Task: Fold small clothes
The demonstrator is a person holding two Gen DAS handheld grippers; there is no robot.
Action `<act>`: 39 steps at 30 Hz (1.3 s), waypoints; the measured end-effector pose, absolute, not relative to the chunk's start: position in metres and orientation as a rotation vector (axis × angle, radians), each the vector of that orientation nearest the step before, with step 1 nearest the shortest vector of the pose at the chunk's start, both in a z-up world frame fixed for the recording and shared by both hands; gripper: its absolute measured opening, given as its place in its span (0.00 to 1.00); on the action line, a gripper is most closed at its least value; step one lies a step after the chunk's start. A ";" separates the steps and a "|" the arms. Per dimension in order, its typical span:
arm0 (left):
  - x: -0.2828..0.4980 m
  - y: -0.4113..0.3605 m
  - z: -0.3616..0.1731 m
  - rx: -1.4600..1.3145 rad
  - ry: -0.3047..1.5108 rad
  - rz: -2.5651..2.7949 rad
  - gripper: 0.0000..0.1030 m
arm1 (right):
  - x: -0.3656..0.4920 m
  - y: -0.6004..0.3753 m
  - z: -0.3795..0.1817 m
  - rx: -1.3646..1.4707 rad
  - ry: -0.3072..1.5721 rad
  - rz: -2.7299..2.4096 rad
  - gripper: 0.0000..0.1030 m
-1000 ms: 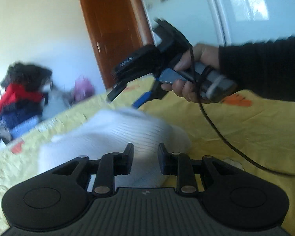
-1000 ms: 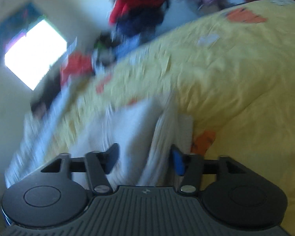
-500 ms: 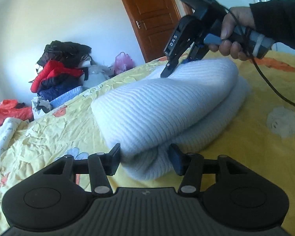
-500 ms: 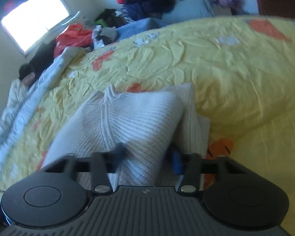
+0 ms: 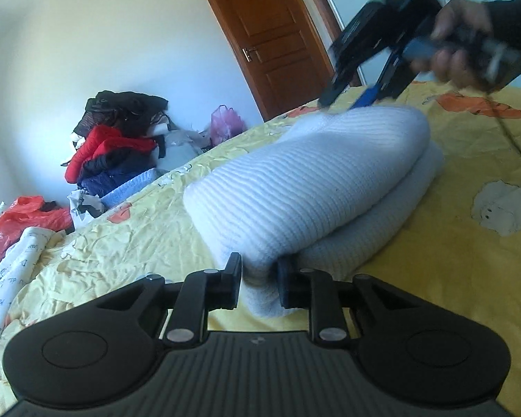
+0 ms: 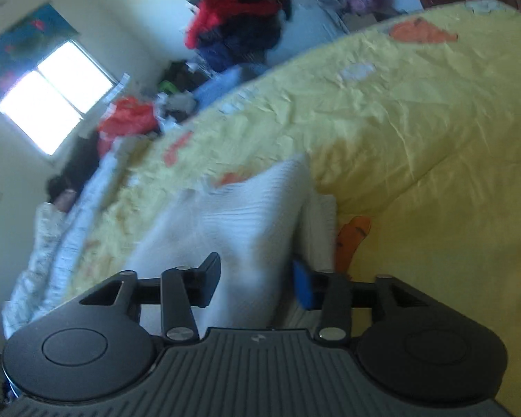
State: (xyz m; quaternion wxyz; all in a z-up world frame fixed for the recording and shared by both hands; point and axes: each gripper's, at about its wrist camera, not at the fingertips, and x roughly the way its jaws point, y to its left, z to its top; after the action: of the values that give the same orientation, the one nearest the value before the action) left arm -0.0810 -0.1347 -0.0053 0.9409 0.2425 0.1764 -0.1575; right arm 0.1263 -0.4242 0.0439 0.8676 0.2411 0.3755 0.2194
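So my left gripper is pinching the white knit sweater edge; my right gripper sits wider, fabric between its fingers.

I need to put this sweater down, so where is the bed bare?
Bare yellow sheet lies right of the sweater, and beyond it toward the door. Crowded: the far edge by the clothes pile and red bag.
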 end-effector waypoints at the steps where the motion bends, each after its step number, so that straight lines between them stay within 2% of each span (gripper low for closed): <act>1: -0.083 -0.133 -0.006 0.501 0.362 -0.317 0.23 | 0.112 -0.426 0.051 0.500 0.762 0.482 0.52; 4: -0.081 -0.134 -0.011 0.513 0.364 -0.310 0.29 | 0.081 -0.429 0.063 0.467 0.758 0.537 0.53; 7: -0.075 -0.142 -0.015 0.525 0.364 -0.306 0.40 | 0.067 -0.421 0.063 0.376 0.804 0.538 0.53; 9: -0.066 -0.146 -0.018 0.528 0.366 -0.310 0.39 | 0.064 -0.408 0.055 0.306 0.852 0.536 0.54; 10: -0.063 -0.145 -0.018 0.516 0.370 -0.310 0.38 | 0.063 -0.402 0.051 0.287 0.850 0.535 0.42; 11: -0.060 -0.142 -0.015 0.498 0.372 -0.314 0.25 | 0.060 -0.398 0.050 0.272 0.840 0.550 0.19; 14: -0.063 -0.124 0.005 0.434 0.368 -0.363 0.17 | 0.049 -0.389 0.063 0.151 0.819 0.562 0.15; 18: -0.064 -0.125 -0.009 0.460 0.402 -0.382 0.16 | 0.048 -0.408 0.052 0.143 0.841 0.506 0.13; 21: -0.065 -0.130 -0.017 0.472 0.404 -0.345 0.19 | 0.046 -0.411 0.033 0.208 0.828 0.516 0.22; 22: -0.067 -0.127 -0.012 0.456 0.404 -0.351 0.22 | 0.045 -0.412 0.035 0.229 0.823 0.507 0.28; 24: -0.073 -0.118 -0.003 0.430 0.408 -0.386 0.29 | 0.045 -0.419 0.040 0.299 0.818 0.511 0.54; 25: -0.077 -0.111 0.002 0.413 0.410 -0.413 0.43 | 0.044 -0.424 0.045 0.335 0.820 0.492 0.80; 26: -0.080 -0.103 0.007 0.393 0.409 -0.436 0.67 | 0.044 -0.429 0.050 0.367 0.807 0.461 0.95; 27: -0.083 -0.094 0.011 0.365 0.404 -0.447 0.79 | 0.042 -0.438 0.057 0.419 0.758 0.450 1.00; 28: -0.083 -0.082 0.017 0.320 0.397 -0.450 0.90 | 0.042 -0.448 0.061 0.478 0.698 0.457 0.99; 30: -0.069 -0.060 0.030 0.163 0.428 -0.463 0.90 | 0.051 -0.463 0.059 0.584 0.648 0.470 0.99; 32: -0.034 -0.035 0.038 -0.106 0.523 -0.471 0.90 | 0.070 -0.469 0.048 0.619 0.692 0.427 0.98; 36: 0.061 0.004 0.005 -0.763 0.789 -0.537 0.90 | 0.114 -0.458 0.016 0.650 0.821 0.416 0.95; 39: 0.104 -0.008 -0.016 -0.847 0.869 -0.575 0.90 | 0.140 -0.441 0.000 0.668 0.895 0.471 0.95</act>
State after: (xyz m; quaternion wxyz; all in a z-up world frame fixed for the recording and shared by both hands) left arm 0.1041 -0.0077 -0.0155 0.7830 -0.3923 0.4026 -0.2664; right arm 0.1397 -0.4413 0.0000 0.8220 0.3138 0.4205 0.2214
